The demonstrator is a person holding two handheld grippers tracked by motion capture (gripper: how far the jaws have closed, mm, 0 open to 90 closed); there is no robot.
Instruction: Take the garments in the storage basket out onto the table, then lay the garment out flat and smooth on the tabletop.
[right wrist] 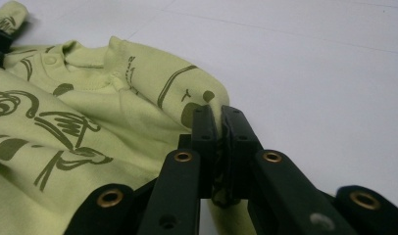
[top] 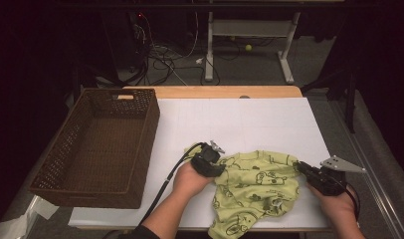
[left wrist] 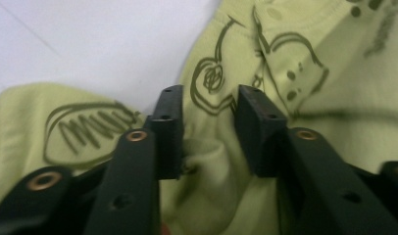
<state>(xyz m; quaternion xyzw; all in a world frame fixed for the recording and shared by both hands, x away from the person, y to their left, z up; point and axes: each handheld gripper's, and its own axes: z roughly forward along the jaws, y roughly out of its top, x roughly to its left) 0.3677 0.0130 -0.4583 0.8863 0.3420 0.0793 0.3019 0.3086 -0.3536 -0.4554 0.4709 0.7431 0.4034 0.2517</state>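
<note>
A yellow-green child's shirt point(top: 254, 186) printed with dark cartoon line drawings lies crumpled on the white sheet point(top: 250, 122) that covers the bench, at the near edge, with its lower part hanging over that edge. The left tool point(top: 214, 160) sits at the shirt's left side, close to a sleeve that curls out toward the wicker basket point(top: 98, 149); in the left gripper view its jaws stand apart with a raised fold of the cloth point(left wrist: 207, 152) between them, the pads point(left wrist: 168, 127) not pressing on it. The right tool point(top: 300, 168) is at the shirt's right side, and in the right gripper view its jaws are pressed together on a pinched edge of the sleeve point(right wrist: 187, 98), the fabric squeezed between the pads point(right wrist: 205, 132). The brown basket stands on the left part of the bench, well apart from the shirt.
</note>
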